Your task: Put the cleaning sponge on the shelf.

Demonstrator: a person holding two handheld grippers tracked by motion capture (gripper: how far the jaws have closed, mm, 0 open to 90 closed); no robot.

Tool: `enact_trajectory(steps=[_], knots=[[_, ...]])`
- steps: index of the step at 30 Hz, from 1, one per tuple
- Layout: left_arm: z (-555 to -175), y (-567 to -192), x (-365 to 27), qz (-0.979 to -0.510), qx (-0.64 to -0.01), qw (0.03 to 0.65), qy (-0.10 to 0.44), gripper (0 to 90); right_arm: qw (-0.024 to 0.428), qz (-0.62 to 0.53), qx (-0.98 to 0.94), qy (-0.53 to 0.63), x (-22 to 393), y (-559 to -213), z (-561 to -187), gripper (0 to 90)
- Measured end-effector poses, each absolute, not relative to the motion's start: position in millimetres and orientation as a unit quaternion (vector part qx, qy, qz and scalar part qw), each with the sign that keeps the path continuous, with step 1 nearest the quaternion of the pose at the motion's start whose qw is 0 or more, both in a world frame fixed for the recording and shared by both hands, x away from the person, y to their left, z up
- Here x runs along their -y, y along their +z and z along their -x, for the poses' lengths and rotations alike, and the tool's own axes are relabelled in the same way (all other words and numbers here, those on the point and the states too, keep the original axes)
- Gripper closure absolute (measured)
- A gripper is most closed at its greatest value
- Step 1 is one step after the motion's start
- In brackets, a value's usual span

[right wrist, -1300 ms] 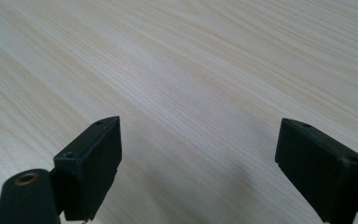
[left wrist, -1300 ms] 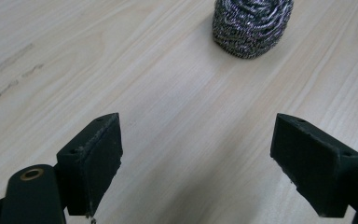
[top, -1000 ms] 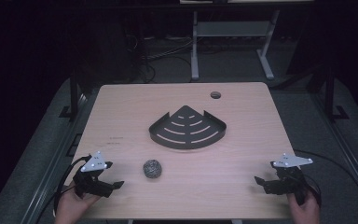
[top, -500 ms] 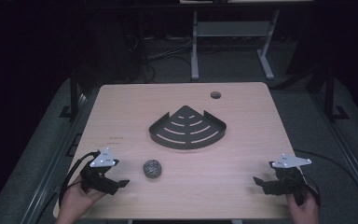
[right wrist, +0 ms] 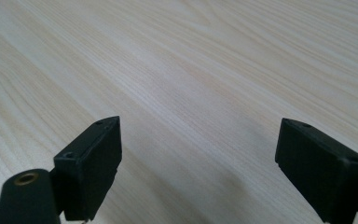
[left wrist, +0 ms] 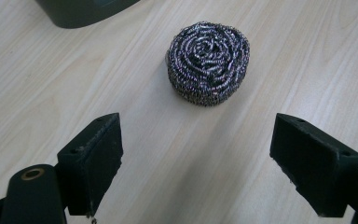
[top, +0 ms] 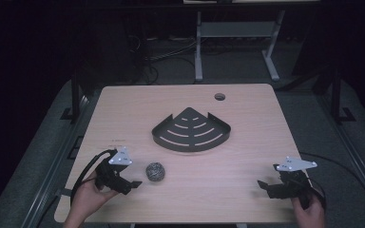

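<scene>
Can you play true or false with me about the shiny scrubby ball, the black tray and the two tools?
1. The left tool has its jaws wide open. True.
2. The scrubby ball is squeezed between the left tool's jaws. False: it lies on the table, ahead of the open jaws and not touching them.
3. The scrubby ball sits inside the black tray. False: it is on the bare wood, on the person's side of the tray.
4. The right tool is open and holds nothing. True.
5. The black tray is fan-shaped with curved slots in it. True.
6. The right tool is right beside the scrubby ball. False: it is over at the other side of the table.
</scene>
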State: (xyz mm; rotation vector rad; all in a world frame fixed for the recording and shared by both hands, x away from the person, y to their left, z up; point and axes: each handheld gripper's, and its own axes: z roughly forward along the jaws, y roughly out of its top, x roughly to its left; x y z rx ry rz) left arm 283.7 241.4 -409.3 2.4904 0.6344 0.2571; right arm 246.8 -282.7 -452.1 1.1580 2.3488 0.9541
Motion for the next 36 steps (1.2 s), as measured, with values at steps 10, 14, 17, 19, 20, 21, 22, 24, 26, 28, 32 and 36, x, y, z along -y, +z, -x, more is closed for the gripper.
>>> enact_trajectory(steps=[10, 14, 17, 19, 20, 21, 22, 24, 26, 28, 32, 36], knots=[[-294, -410, -224, -0.934, -0.227, 0.264, 0.084, 16.2, 0.178, -0.409, -0.827, 0.341, 283, -451, -247, 14.1], [-299, -412, -216, -0.936, -0.227, 0.258, 0.074, 16.2, 0.179, -0.407, -0.828, 0.343, 282, -450, -247, 14.1], [-301, -414, -211, -0.938, -0.224, 0.254, 0.068, 16.2, 0.18, -0.406, -0.828, 0.343, 282, -450, -247, 14.1], [-302, -414, -210, -0.939, -0.224, 0.252, 0.066, 16.2, 0.179, -0.406, -0.828, 0.343, 282, -449, -247, 14.1], [-304, -415, -207, -0.94, -0.224, 0.249, 0.064, 16.2, 0.18, -0.405, -0.828, 0.343, 282, -449, -247, 14.1], [-304, -415, -207, -0.94, -0.224, 0.249, 0.064, 16.2, 0.18, -0.405, -0.828, 0.343, 281, -449, -247, 14.1], [-307, -417, -205, -0.939, -0.226, 0.25, 0.062, 16.2, 0.18, -0.405, -0.828, 0.344, 281, -449, -247, 14.1], [-309, -417, -203, -0.94, -0.227, 0.247, 0.058, 16.2, 0.179, -0.405, -0.828, 0.344, 280, -449, -247, 14.1], [-310, -419, -200, -0.941, -0.228, 0.244, 0.054, 16.2, 0.18, -0.403, -0.829, 0.344, 279, -449, -247, 14.1], [-312, -421, -197, -0.942, -0.226, 0.241, 0.052, 16.3, 0.181, -0.401, -0.83, 0.342, 279, -448, -247, 14.1], [-316, -423, -192, -0.944, -0.229, 0.232, 0.048, 16.3, 0.182, -0.399, -0.831, 0.343, 278, -448, -247, 14.1], [-318, -425, -188, -0.946, -0.229, 0.227, 0.043, 16.4, 0.182, -0.398, -0.831, 0.344, 278, -447, -247, 14.1]])
